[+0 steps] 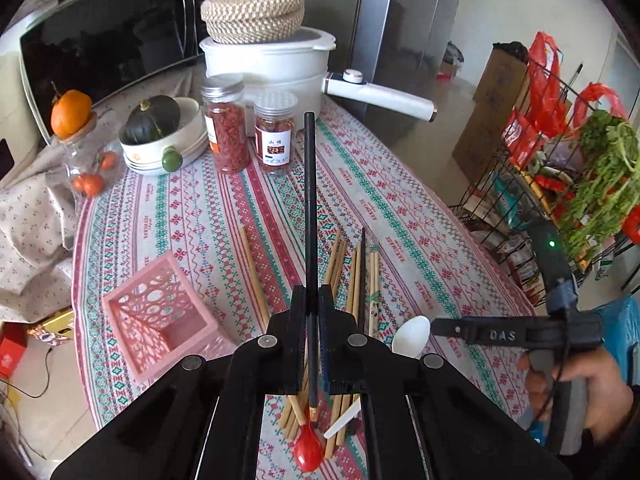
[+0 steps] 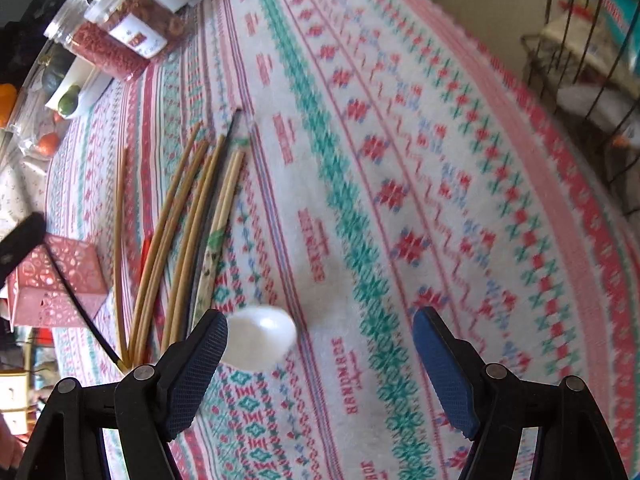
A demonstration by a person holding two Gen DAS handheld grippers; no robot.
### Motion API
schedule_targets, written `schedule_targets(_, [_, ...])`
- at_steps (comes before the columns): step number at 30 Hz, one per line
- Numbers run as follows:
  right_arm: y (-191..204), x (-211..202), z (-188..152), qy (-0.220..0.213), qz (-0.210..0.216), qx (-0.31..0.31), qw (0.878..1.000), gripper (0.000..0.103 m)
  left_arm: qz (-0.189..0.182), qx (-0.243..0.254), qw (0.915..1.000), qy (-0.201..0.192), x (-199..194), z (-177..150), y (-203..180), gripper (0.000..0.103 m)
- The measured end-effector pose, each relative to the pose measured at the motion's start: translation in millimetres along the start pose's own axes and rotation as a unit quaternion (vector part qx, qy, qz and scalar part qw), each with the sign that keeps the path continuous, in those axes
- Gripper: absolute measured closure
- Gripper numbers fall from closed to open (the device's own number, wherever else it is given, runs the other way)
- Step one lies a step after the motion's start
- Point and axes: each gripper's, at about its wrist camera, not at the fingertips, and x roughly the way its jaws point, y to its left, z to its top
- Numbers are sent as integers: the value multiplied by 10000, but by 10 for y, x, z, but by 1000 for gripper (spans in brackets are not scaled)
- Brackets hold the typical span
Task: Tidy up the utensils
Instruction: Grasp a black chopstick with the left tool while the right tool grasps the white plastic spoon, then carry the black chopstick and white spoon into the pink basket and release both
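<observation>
My left gripper [image 1: 311, 300] is shut on a black chopstick [image 1: 310, 200] that points away over the table. Below it lie several bamboo chopsticks [image 1: 340, 264], a red spoon [image 1: 308, 450] and a white spoon [image 1: 410, 336]. A pink perforated basket [image 1: 160, 320] stands to the left. My right gripper [image 2: 320, 328] is open and empty just above the patterned cloth; the white spoon's bowl [image 2: 260, 338] lies by its left finger. The bamboo chopsticks [image 2: 180, 240] and pink basket [image 2: 56, 280] lie to its left. The right gripper also shows in the left wrist view [image 1: 436, 326].
At the table's far end stand two jars [image 1: 248, 132], a bowl with a squash [image 1: 160, 136], a white pot [image 1: 272, 64] with a woven basket on it, and a microwave [image 1: 112, 40]. A wire rack [image 1: 560, 200] with greens stands off the right edge.
</observation>
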Motion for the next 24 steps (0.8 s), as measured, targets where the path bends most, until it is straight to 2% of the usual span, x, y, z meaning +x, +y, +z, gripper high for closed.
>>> schedule_targets(1, [-25,33,-15,46,63,63,10000,34,-36,-33,10000,-66,-80,-60,26,98])
schedule_targets(5, [-27,38,-39,-170,294,57,9994,42,-114,-183,9993,-314,-344,-252,148,98])
schedule_targets(7, [-30,70,-57,-173,454,99,9988,49,-98,-241,9987,-436,-406,-341,212,98])
schedule_targets(9, [-12,65,-58,-310,516,115,9981,51,-127,-326,9983,-473,-444,-410,269,98])
schedule_targets(10, [-6,72,-55,-328,665,136,9972,59,-159,-371,9980,-481,-451,-430,303,98])
schedule_targets(12, [5,129,-54,-284,884,246,9954,67,-190,-438,9975,-518,-476,-485,362,98])
schedule_targets(17, [38,207,-69,-502,1076,316,9924,74,-278,-502,9965,-612,-568,-573,446,98])
schedule_targets(20, [95,246,-65,-542,998,180,9934,86,-317,-492,9953,-771,-681,-566,471,98])
schedule_targets(21, [117,258,-68,-498,920,94,9945,96,-335,-489,9946,-850,-735,-565,475,98])
schedule_targets(24, [195,185,-83,-582,754,-60,9954,98,-394,-531,9915,-1118,-921,-542,498,98])
